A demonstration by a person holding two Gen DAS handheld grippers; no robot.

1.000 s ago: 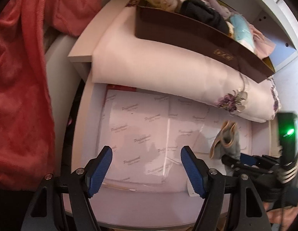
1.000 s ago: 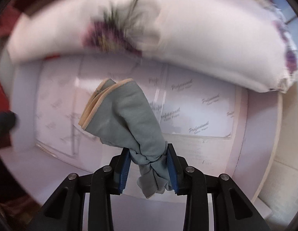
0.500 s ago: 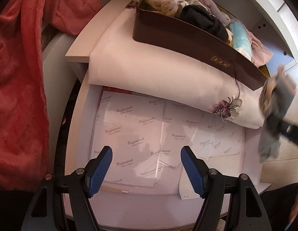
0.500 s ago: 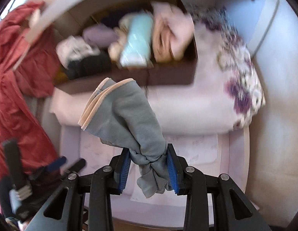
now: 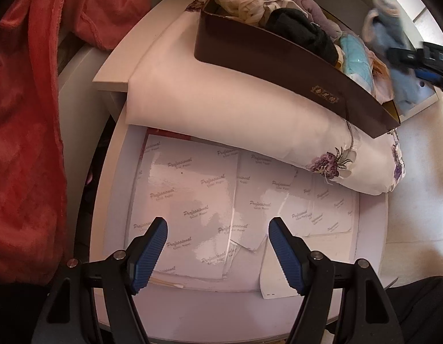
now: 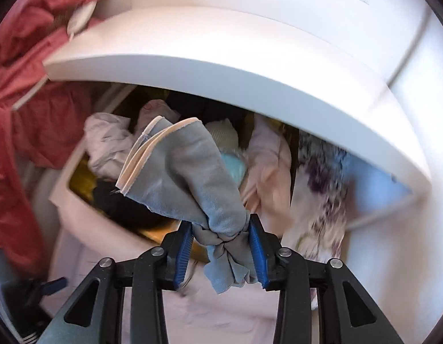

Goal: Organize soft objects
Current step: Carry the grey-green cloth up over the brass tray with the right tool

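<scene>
Left wrist view: left gripper (image 5: 217, 253) hangs spread wide with nothing between its jaws, over the white drawer (image 5: 373, 229) lined with glossy printed sheets (image 5: 192, 200). It has not budged over the last second. What has changed: the grey-blue cloth (image 5: 389, 28), a second ago low over the sheets at the drawer's right side, is now gone from there and shows blurred at upper right, above the far end of the brown box (image 5: 278, 57), carried by the right gripper, only partly in frame here. The box sits on the floral pillow (image 5: 250, 120) and is already stuffed with rolled soft items: cream, black, pale teal, pink. A red garment (image 5: 26, 143) hangs along the left.

Right wrist view: right gripper (image 6: 220, 250) pinches the grey-blue cloth (image 6: 192, 172) at its bunched lower end, pads pressing both sides, but the jaws are starting to open. The free end with cream trim fans up and left. Background has swung from the drawer floor to the box contents (image 6: 264, 166) under the white shelf (image 6: 221, 66), so the cloth now hangs directly over the pale teal and pink bundles.

Judgement: transport is about done and the release into the box is beginning. The cloth is not yet down; it may land on top of the packed items rather than in a slot.
</scene>
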